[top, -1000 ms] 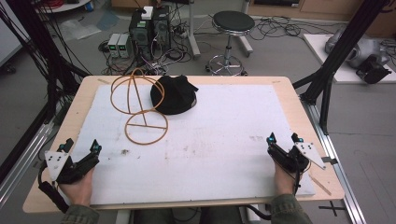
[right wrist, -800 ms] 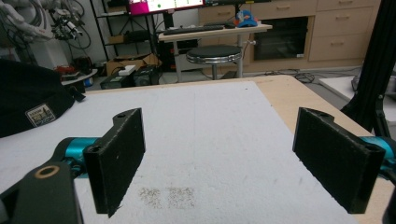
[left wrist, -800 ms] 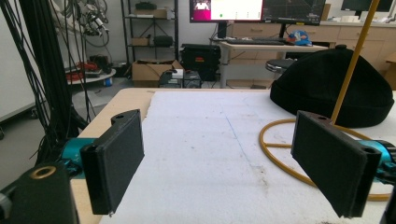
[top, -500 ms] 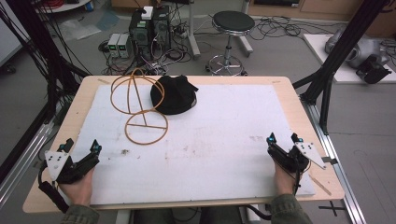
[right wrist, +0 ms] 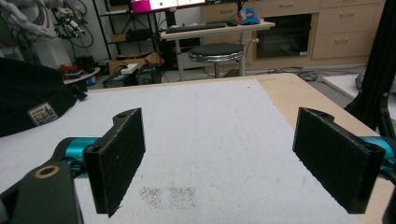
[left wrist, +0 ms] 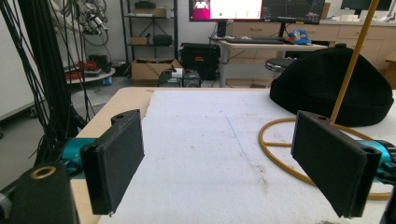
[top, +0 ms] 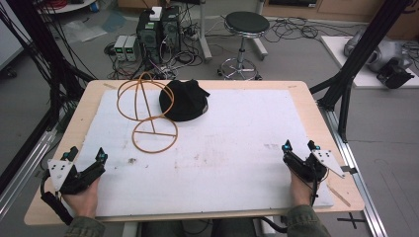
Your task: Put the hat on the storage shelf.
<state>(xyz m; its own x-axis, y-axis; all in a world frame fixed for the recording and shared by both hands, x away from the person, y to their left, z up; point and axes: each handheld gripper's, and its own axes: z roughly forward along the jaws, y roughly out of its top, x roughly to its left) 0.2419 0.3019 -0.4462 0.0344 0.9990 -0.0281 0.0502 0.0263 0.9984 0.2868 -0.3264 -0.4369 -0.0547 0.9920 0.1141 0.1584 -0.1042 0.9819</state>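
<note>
My left hand-held gripper (top: pixel 88 154) and right hand-held gripper (top: pixel 300 146) rest at the counter's (top: pixel 316 111) near corners, jaws spread, holding nothing. One black cap (top: pixel 184 100) lies by the far edge, partly behind one yellow wire stand (top: pixel 148 113).

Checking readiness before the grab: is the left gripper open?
Open: the left gripper has its jaws spread wide, holding nothing.
</note>
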